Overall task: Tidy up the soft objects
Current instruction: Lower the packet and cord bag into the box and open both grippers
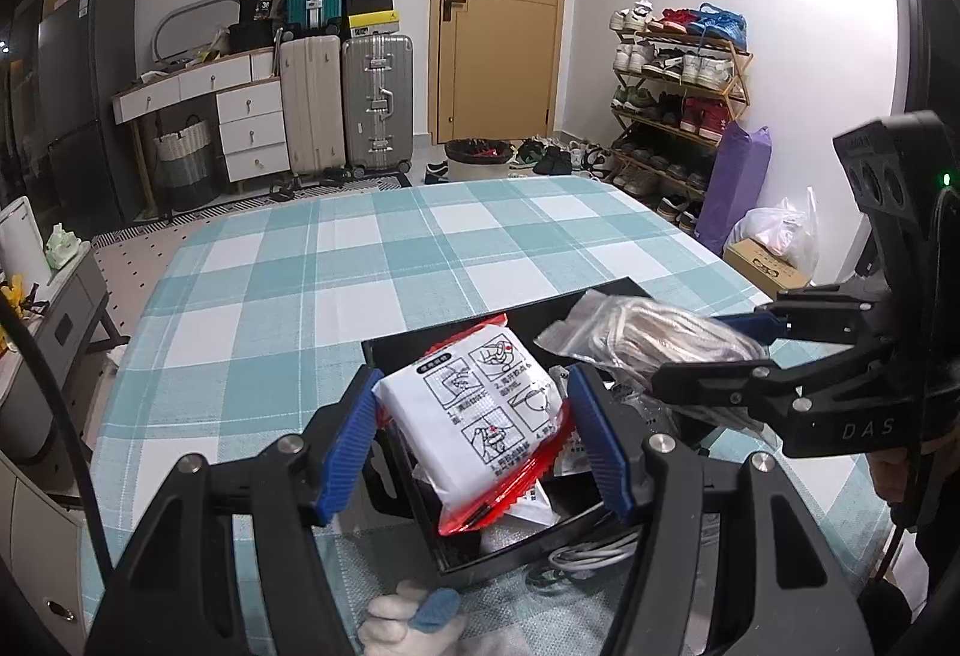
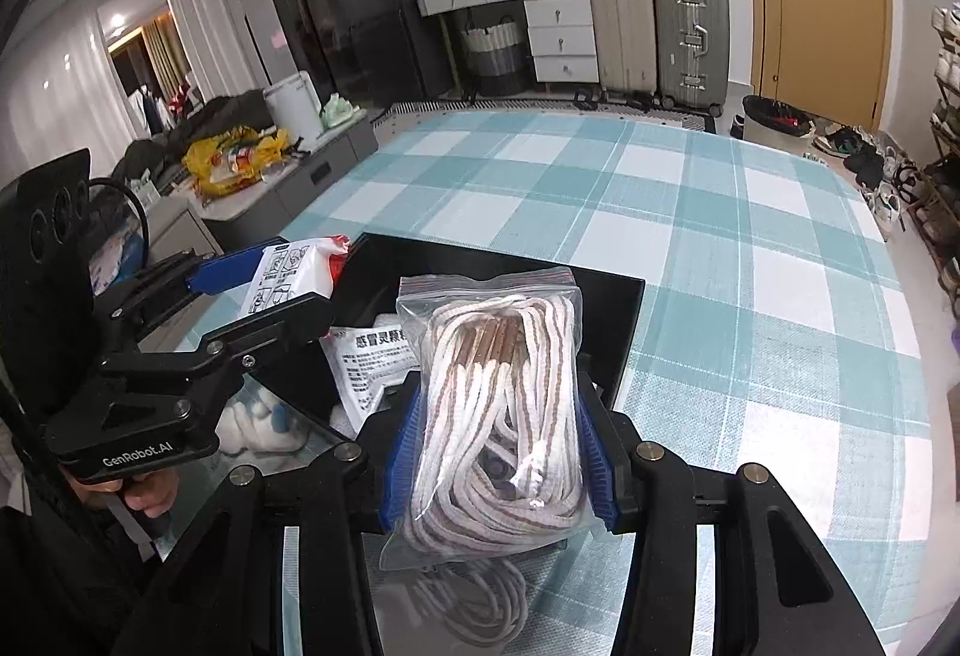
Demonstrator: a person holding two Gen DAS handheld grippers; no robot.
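The left tongs (image 1: 474, 440) were clenched on a flat white packet with a red crimped edge and printed line drawings (image 1: 480, 410), their blue ribbed pads pressing its two sides. The packet hung tilted just above the near left part of an open black rectangular box (image 1: 618, 290) standing on the teal and white checked tablecloth (image 1: 336, 266), seemingly so it could be lowered flat among what the box already contained. Below these tongs, close to the box's near wall, lay a white knitted glove with a blue fingertip (image 1: 414, 620) and a coil of white cable (image 1: 591, 551), apparently not yet sorted.

Inside the box, between the two tongs, rested a white printed sachet (image 2: 369, 362).

The right tongs (image 2: 495, 455) gripped a clear zip bag of coiled white and brown cord (image 2: 498, 374), squeezed in the middle so the soft coils bulged above and below the pads. It was held upright over the box's near right edge, likely waiting to go in.
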